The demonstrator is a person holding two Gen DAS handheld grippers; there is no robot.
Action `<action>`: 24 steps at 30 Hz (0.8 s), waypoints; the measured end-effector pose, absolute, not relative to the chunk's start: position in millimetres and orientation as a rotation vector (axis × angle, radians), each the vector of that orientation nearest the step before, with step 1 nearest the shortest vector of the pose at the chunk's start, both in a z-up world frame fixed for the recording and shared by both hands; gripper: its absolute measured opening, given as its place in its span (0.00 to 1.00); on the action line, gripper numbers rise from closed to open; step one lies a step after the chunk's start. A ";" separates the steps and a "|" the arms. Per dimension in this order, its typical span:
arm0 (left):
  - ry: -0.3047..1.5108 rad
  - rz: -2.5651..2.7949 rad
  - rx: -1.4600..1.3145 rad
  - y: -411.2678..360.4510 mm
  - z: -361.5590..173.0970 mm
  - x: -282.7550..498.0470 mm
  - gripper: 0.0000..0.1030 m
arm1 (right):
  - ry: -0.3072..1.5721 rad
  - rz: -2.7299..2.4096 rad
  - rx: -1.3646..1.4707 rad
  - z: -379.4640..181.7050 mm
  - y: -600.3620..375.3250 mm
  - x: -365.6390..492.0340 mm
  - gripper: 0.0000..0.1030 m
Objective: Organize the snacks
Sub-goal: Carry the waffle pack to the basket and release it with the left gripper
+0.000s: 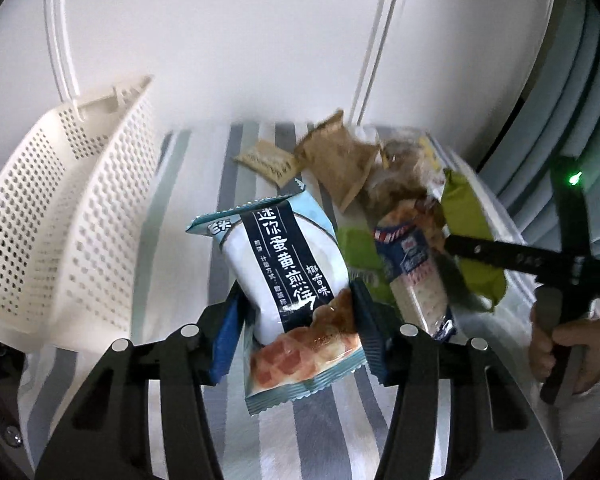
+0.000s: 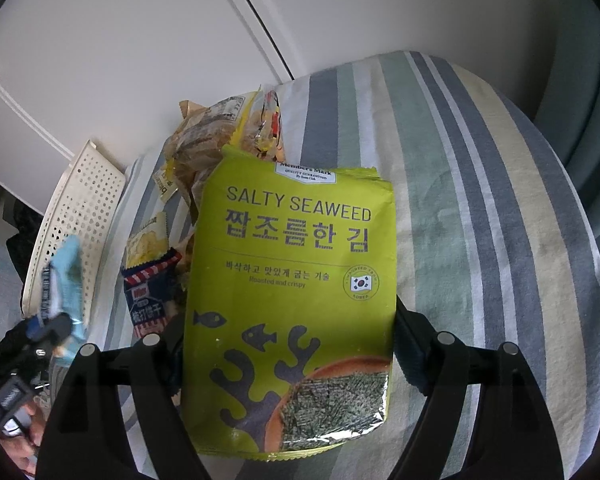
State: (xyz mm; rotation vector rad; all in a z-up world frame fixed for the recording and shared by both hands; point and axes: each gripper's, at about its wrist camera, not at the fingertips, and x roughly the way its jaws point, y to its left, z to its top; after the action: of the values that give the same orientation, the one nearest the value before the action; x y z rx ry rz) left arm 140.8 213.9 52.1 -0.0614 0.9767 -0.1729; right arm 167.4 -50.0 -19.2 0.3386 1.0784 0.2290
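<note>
Right now the left gripper (image 1: 296,320) has its blue-padded fingers (image 1: 224,344) clamped on a light-blue egg-roll packet (image 1: 288,276), which stands up between them, lifted clear of the striped cloth (image 1: 204,208). Off to the left of those fingers sits the white perforated basket (image 1: 60,236), tilted, well apart from the packet. Beyond the fingertips lies a heap of tan cracker packets (image 1: 336,160). Over on the other side, the right gripper (image 2: 288,344) pinches the green salty seaweed bag (image 2: 296,280) from both edges, the bag filling the gap between its fingers. Just left of that bag, a navy cracker packet (image 2: 150,300) rests on the cloth.
</note>
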 end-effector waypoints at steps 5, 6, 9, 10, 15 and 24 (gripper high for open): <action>0.924 -0.157 -0.077 229.3 70.1 134.1 0.52 | 1.089 0.239 0.377 -20.5 -53.3 170.6 0.75; 0.913 -0.150 -0.084 234.1 74.8 133.7 0.52 | 1.083 0.239 0.377 -19.3 -53.8 169.7 0.74; 0.874 -0.114 -0.096 245.5 86.3 135.8 0.52 | 1.056 0.223 0.361 -13.3 -52.6 164.7 0.74; 0.862 -0.101 -0.097 251.7 89.5 133.9 0.52 | 1.045 0.219 0.353 -10.6 -52.6 161.6 0.74; 0.815 -0.023 -0.140 286.0 101.4 139.3 0.52 | 1.000 0.204 0.347 4.0 -50.8 150.8 0.74; 0.793 0.126 -0.204 351.3 93.4 160.1 0.52 | 0.941 0.206 0.277 34.3 -32.0 137.1 0.74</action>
State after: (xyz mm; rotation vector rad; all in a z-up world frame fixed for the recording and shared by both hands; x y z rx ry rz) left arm 160.1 351.3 93.4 -0.2036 0.7935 0.1255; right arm 137.2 -32.0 34.3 0.2773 0.9413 0.2059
